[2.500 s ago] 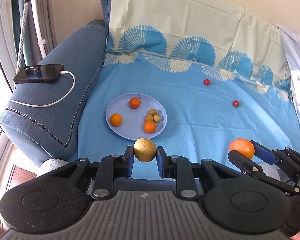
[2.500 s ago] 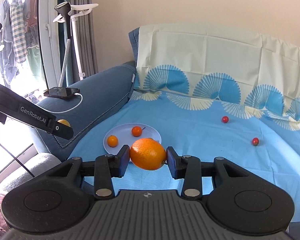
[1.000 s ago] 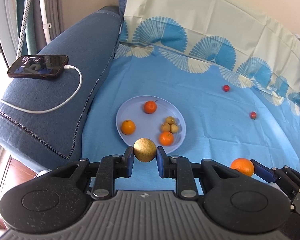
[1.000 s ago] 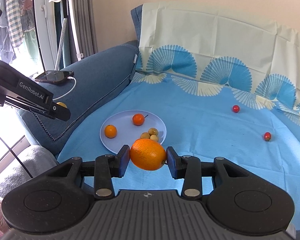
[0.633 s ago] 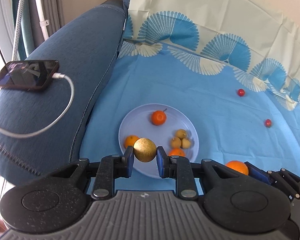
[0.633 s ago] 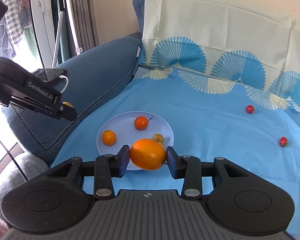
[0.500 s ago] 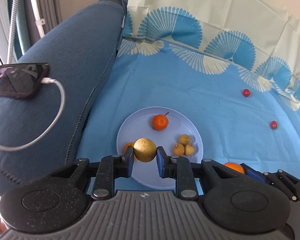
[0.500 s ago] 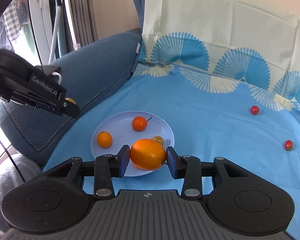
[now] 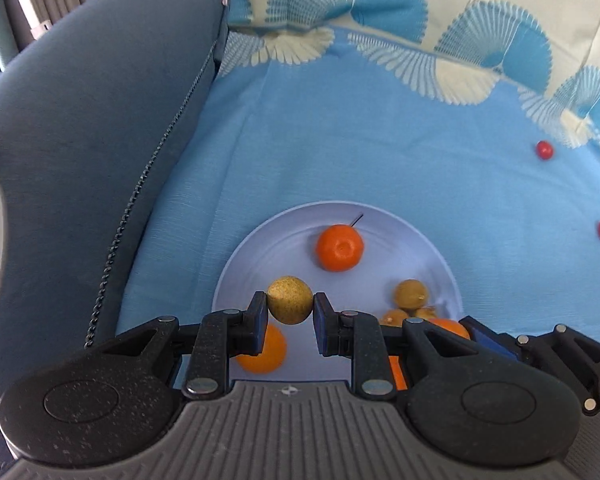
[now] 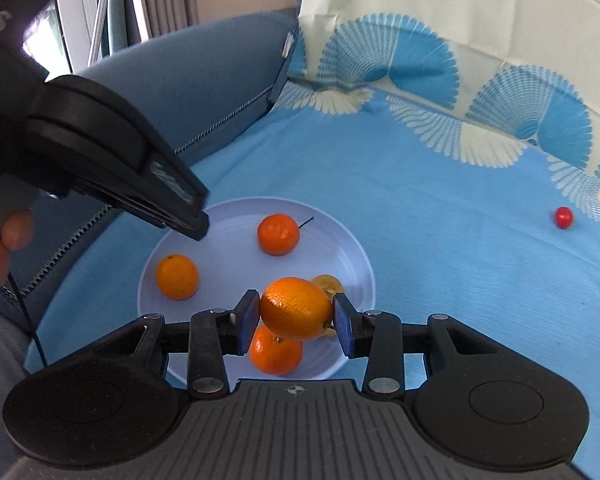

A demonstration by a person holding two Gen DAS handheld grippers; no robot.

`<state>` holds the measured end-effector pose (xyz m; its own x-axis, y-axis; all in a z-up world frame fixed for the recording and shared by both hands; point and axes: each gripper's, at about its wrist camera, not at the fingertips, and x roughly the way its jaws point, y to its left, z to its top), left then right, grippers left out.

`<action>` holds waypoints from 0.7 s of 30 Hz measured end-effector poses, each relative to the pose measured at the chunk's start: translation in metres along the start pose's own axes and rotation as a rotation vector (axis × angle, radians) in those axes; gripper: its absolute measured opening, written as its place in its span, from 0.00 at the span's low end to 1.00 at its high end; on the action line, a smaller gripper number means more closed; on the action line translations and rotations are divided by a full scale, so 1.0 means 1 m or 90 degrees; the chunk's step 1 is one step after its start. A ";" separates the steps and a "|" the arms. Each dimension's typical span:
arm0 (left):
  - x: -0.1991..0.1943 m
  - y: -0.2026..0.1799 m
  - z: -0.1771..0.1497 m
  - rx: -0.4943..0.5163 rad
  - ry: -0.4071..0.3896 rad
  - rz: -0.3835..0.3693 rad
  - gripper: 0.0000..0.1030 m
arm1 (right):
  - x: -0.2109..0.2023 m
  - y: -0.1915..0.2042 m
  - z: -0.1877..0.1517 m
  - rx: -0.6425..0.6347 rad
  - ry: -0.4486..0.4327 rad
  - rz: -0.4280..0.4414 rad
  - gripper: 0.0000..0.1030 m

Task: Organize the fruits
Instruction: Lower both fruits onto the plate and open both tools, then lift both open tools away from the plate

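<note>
L tool [image 9: 290, 312] grips pear [image 9: 290, 299], R tool [image 10: 296, 320] orange [image 10: 296, 308].

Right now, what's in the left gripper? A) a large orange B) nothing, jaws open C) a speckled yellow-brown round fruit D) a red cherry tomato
C: the left gripper is shut on the speckled yellow-brown fruit, held over the near part of the plate. The large orange is in the right gripper.
</note>
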<state>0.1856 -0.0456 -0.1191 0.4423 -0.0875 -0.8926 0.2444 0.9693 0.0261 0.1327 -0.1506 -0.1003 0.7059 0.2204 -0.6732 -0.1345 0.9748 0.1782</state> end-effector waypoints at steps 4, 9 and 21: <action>0.008 0.005 0.003 0.014 0.008 -0.026 0.51 | 0.017 0.002 0.002 -0.011 0.017 0.017 0.42; -0.022 0.013 -0.009 0.004 -0.037 -0.005 1.00 | 0.003 0.007 0.002 -0.024 -0.004 -0.008 0.86; -0.120 0.023 -0.094 -0.038 -0.033 0.081 1.00 | -0.114 0.015 -0.043 0.046 0.004 -0.082 0.98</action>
<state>0.0568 0.0092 -0.0541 0.5111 0.0261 -0.8591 0.1333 0.9850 0.1093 0.0203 -0.1597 -0.0515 0.7092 0.0944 -0.6987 0.0078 0.9899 0.1416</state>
